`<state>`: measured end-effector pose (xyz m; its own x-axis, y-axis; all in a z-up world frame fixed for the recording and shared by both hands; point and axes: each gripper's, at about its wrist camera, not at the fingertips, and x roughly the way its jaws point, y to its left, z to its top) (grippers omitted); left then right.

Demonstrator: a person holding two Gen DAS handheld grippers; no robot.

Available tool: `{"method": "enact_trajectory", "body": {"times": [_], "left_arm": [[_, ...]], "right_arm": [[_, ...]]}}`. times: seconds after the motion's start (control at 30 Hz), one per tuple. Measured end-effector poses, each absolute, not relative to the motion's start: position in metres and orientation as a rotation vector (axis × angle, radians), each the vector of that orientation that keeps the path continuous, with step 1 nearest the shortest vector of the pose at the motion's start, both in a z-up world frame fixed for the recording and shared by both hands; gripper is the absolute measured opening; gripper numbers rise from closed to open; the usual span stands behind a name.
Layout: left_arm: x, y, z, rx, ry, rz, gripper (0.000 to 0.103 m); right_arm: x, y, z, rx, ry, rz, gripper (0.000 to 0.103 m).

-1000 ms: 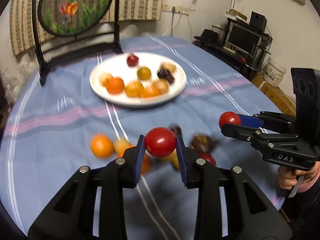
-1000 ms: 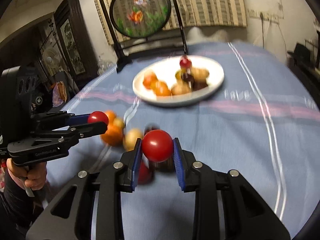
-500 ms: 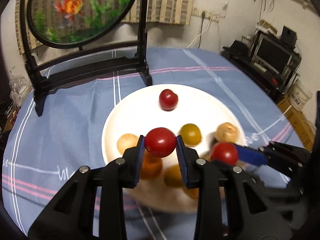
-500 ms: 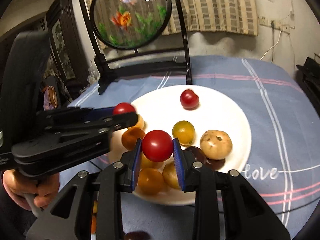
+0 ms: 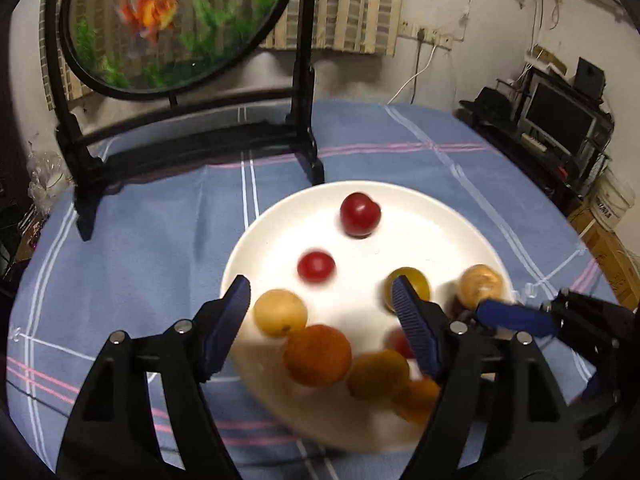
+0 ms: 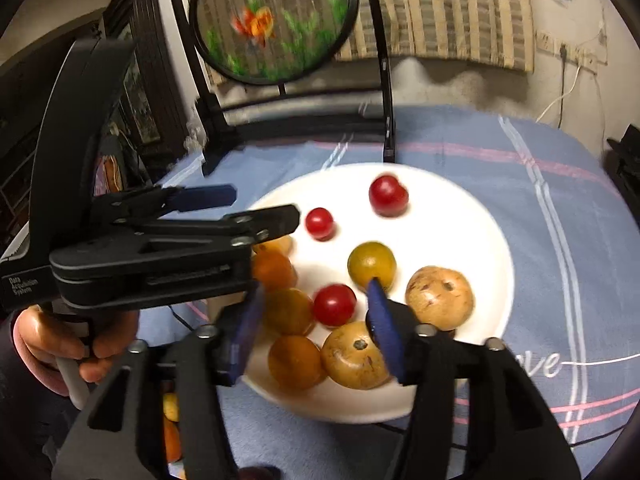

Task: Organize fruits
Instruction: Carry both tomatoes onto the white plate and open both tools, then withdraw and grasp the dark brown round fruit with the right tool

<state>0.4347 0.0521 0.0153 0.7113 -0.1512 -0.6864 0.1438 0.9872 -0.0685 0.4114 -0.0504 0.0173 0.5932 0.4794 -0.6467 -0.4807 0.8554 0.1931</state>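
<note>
Both grippers hang over the white plate [image 5: 460, 216] with nothing in them. The left gripper [image 5: 322, 308] is spread wide, and so is the right gripper [image 6: 316, 332]. A small red tomato [image 5: 316, 267] sits near the middle of the plate; another tomato [image 6: 334, 305] lies between the right gripper's fingers. The fruits are grouped on the plate, probably to keep them off the blue cloth [image 5: 152, 240].

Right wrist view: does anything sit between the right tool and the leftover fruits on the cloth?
Nothing separate shows. The leftover fruits lie off the plate's near-left rim, below the open right tool, glimpsed through its own frame. The open left tool hovers farther up.
</note>
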Motion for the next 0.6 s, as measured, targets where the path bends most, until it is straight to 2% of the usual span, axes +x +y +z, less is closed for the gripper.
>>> {"method": "enact_trajectory", "body": {"times": [0.07,0.13,0.2,0.6], "left_arm": [[0.417,0.057,0.027,-0.023,0.736,-0.153,0.09],[0.394,0.06,0.034,-0.024,0.716,-0.138,0.091],[0.363,0.062,0.036,-0.021,0.7,-0.117,0.097],[0.235,0.086,-0.037,-0.217,0.8,-0.101,0.098]], "right_arm": [[0.398,-0.056,0.029,0.001,0.719,0.569,0.056],[0.384,-0.063,0.036,0.004,0.69,0.563,0.056],[0.368,-0.07,0.038,0.009,0.673,0.562,0.056],[0.269,-0.12,-0.022,0.031,0.827,0.572,0.057]]}}
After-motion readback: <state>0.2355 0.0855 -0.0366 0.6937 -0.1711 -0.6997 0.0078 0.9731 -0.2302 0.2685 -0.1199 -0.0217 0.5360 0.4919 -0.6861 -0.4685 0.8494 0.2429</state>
